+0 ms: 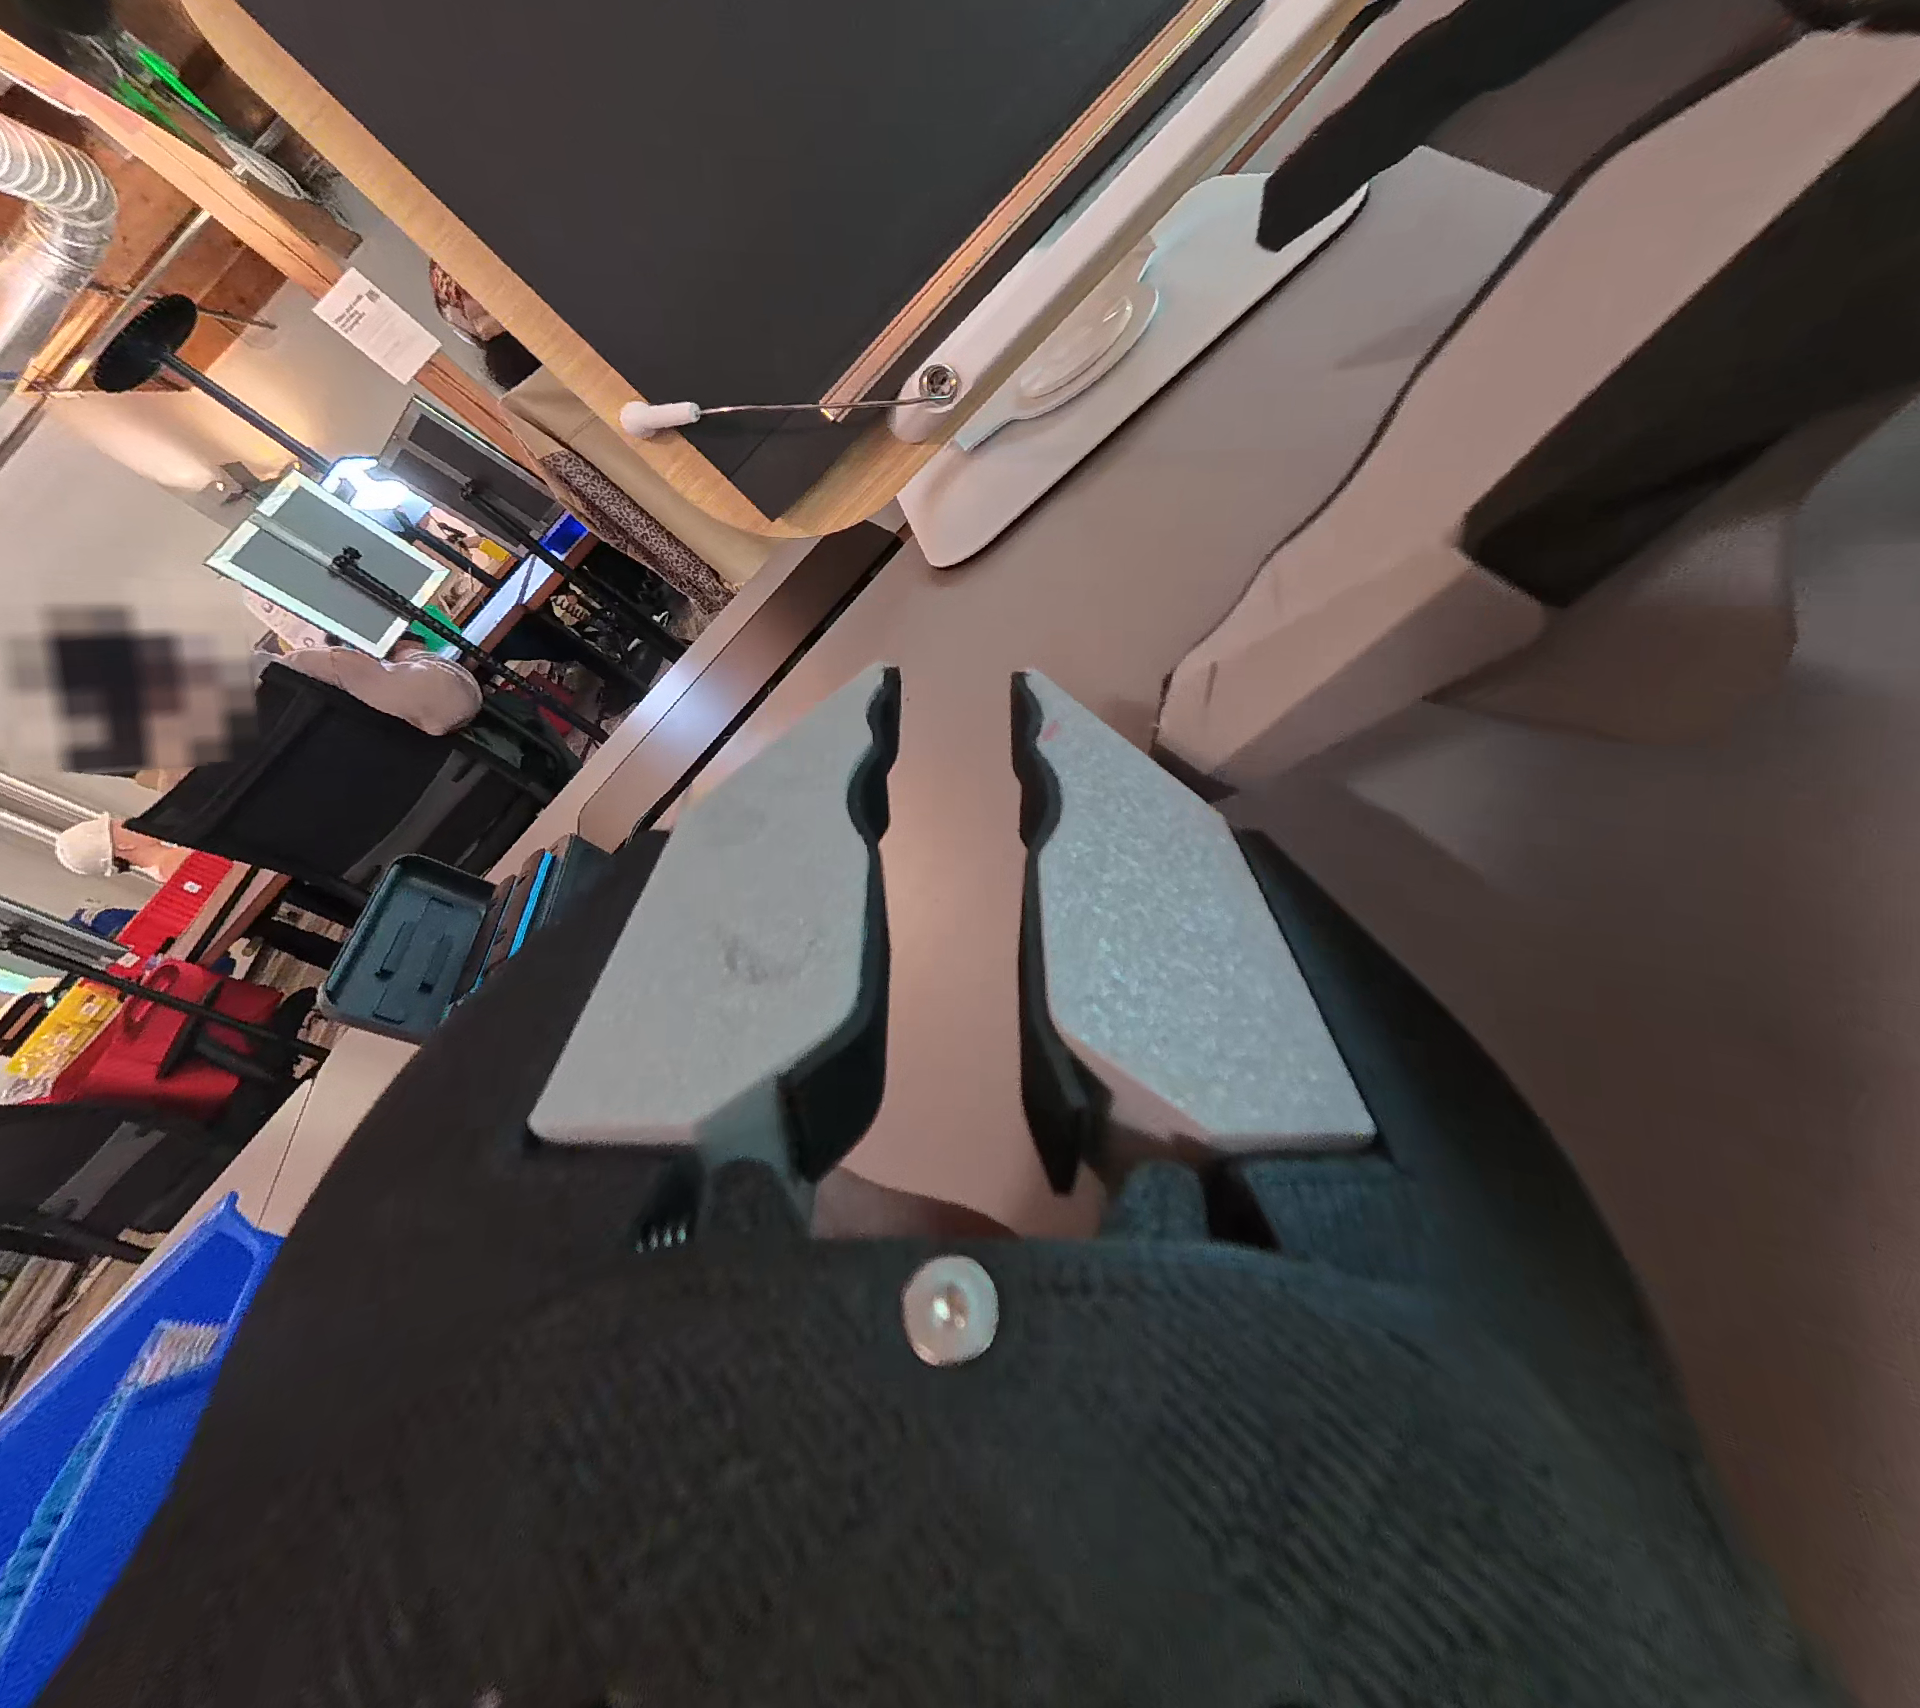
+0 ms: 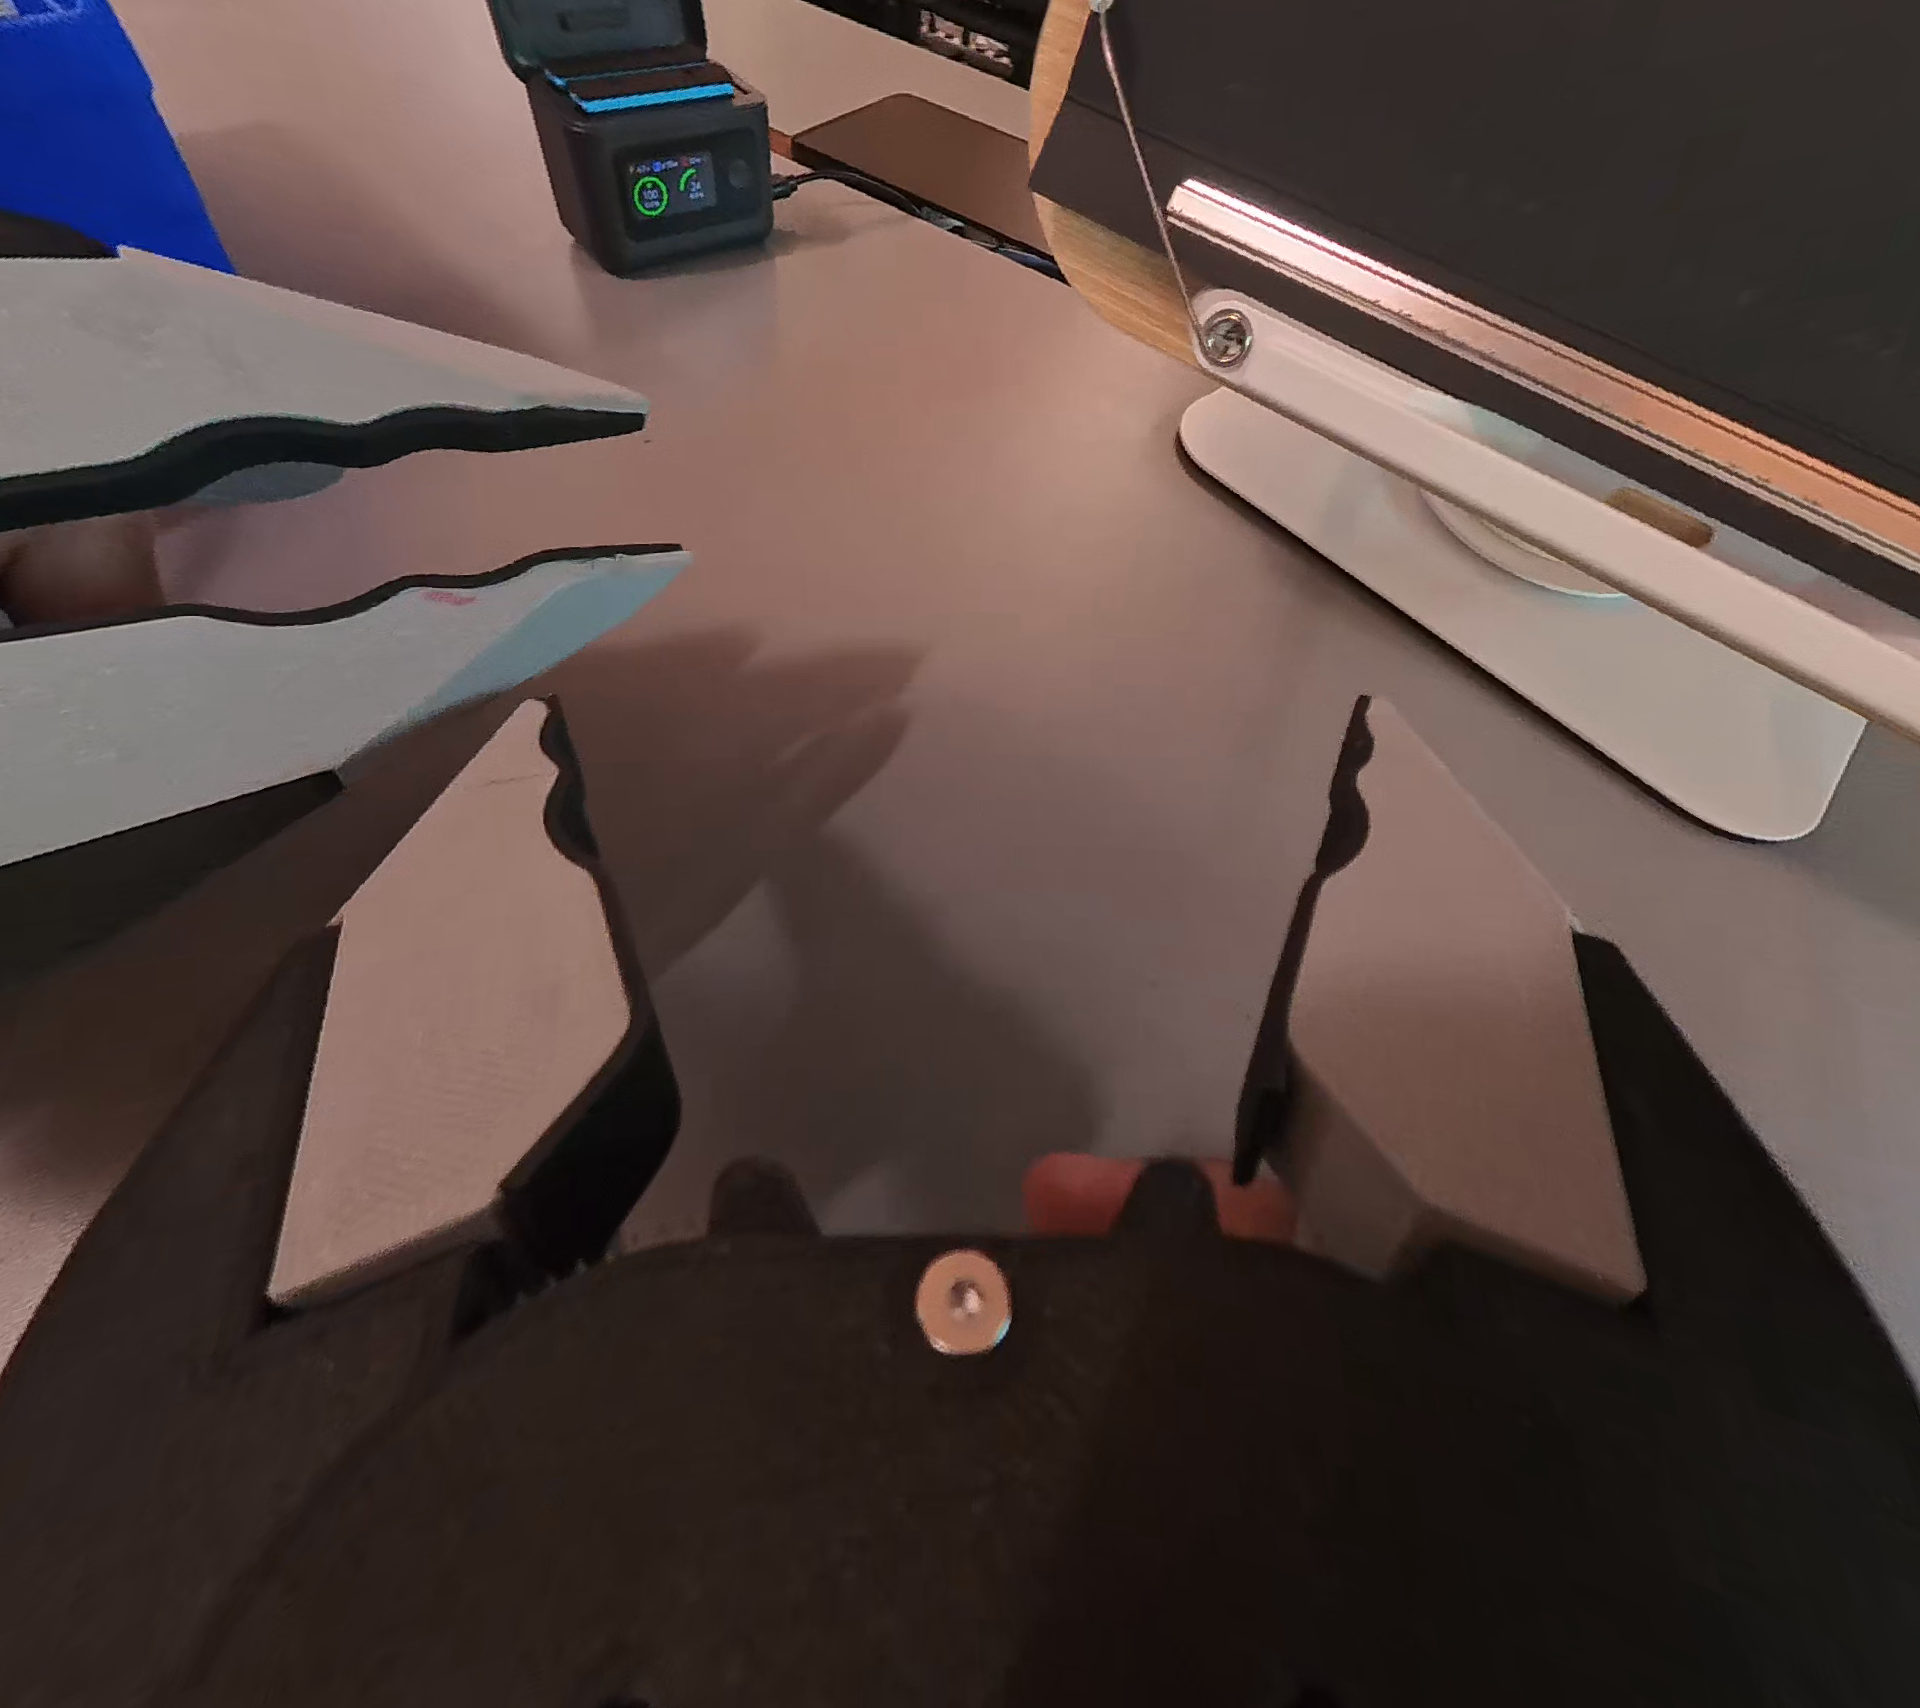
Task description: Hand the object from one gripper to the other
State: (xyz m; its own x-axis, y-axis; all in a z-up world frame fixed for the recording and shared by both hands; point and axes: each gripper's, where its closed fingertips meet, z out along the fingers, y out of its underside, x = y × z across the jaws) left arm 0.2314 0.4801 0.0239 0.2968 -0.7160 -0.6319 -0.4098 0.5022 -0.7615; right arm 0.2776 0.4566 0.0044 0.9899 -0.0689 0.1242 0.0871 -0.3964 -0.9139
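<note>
No loose object shows in either view, and nothing lies between either pair of fingers. My left gripper [image 1: 956, 692] has its grey fingers a narrow gap apart and empty, rolled on its side over the grey table [image 1: 1039, 578]. In the right wrist view it [image 2: 665, 484] reaches in from the left, just ahead of my right gripper's left finger. My right gripper [image 2: 954, 702] is wide open and empty above the table [image 2: 935, 432]. It shows blurred at the upper right of the left wrist view [image 1: 1236, 453].
A dark board [image 2: 1507, 48] on a white stand base [image 2: 1558, 682] stands at the right. A small dark charging case [image 2: 665, 193] with a lit screen and open lid stands farther back. A blue bin [image 2: 73, 100] stands at the far left. Chairs and shelves lie beyond the table.
</note>
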